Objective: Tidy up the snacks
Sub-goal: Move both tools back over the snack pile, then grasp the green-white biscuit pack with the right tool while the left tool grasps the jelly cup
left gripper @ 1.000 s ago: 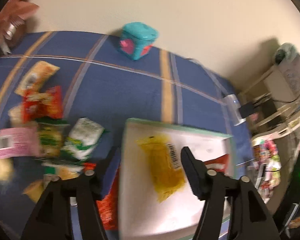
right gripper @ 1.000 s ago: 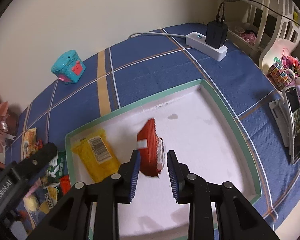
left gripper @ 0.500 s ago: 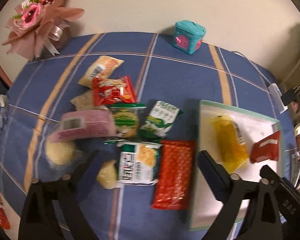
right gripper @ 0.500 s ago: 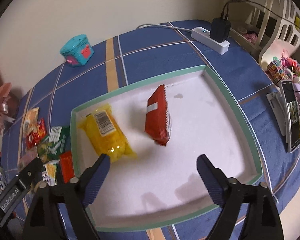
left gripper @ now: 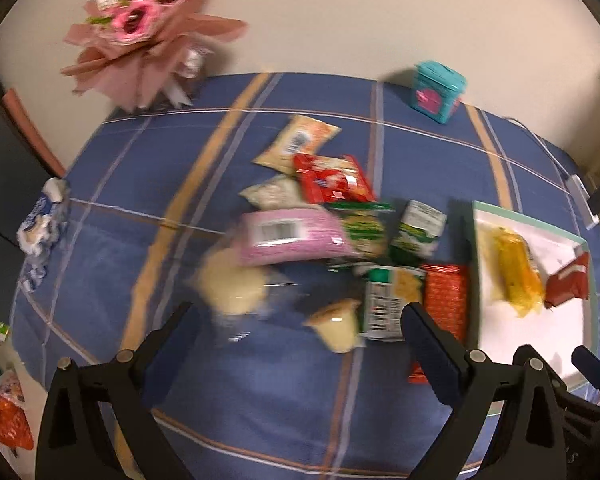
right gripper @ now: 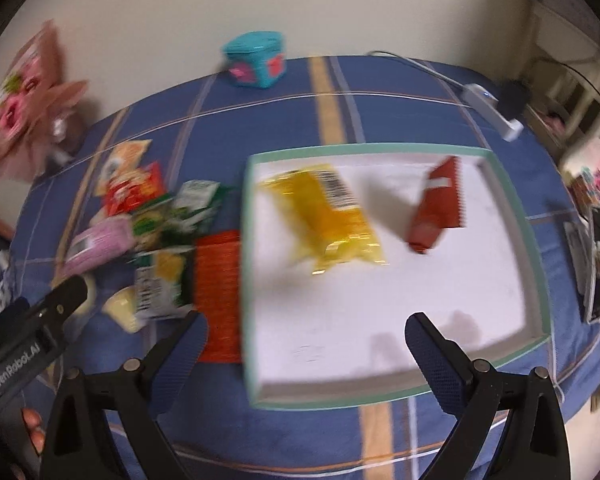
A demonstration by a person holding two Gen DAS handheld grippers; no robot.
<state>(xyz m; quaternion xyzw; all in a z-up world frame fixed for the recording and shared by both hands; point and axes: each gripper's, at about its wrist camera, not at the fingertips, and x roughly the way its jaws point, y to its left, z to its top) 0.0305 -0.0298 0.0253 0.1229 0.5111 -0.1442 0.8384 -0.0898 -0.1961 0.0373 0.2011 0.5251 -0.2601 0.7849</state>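
We hold the left gripper [left gripper: 300,330] with its fingers spread wide and empty, low in the frame over the blurred snack pile [left gripper: 332,236] at centre: a pink packet [left gripper: 290,236], a red pouch [left gripper: 332,180], green-and-white bags and a pale jelly cup [left gripper: 338,326] on the blue plaid desk [left gripper: 140,168]. Our right gripper [right gripper: 306,334] is opening, nothing between its fingers, at the bottom of the white green-rimmed tray [right gripper: 532,236], where a yellow crinkled bag [right gripper: 326,220] and a red sachet [right gripper: 440,206] lie apart.
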